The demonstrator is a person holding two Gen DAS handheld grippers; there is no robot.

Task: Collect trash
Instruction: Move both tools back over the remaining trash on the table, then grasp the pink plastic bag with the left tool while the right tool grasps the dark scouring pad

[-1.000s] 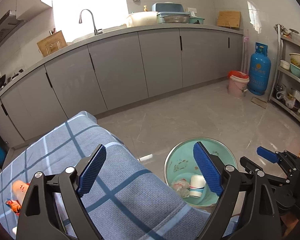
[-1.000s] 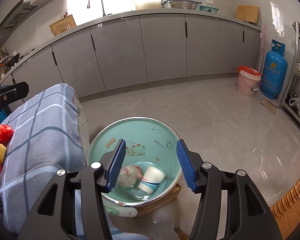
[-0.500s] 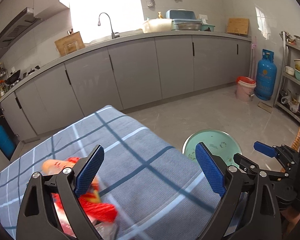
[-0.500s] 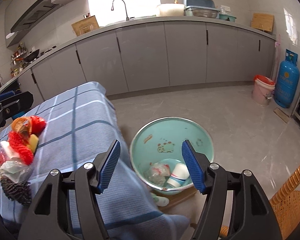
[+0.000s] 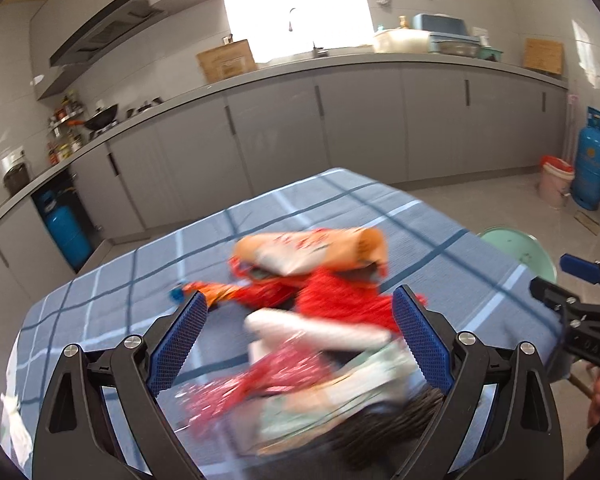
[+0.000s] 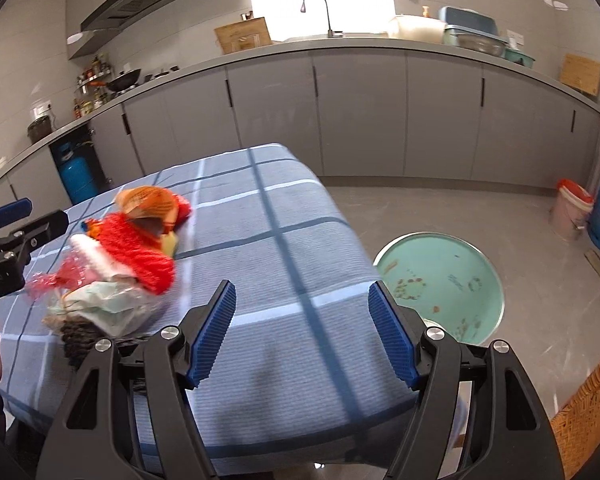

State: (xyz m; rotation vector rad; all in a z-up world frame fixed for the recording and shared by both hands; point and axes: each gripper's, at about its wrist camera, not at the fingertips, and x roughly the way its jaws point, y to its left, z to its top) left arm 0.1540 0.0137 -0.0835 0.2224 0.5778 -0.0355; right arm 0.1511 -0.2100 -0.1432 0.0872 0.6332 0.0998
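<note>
A heap of red netting, orange wrappers and crumpled plastic trash (image 6: pixel 116 264) lies left of centre on the blue checked table (image 6: pixel 284 256). The left gripper (image 5: pixel 300 336) hangs wide open over it, gripping nothing. The right gripper (image 6: pixel 302 334), jaws just widened, is empty; the mint-green metal basin (image 6: pixel 440 276) sits lower right.

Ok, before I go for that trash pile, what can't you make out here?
- Trash pile, left wrist view: motion-blurred; single items unreadable.
- Dark clump, right wrist view: partly under clear plastic; unidentifiable.
- Green basin, right wrist view: bottom hidden behind right claw.
- Left claw: contact with pile unclear.
</note>
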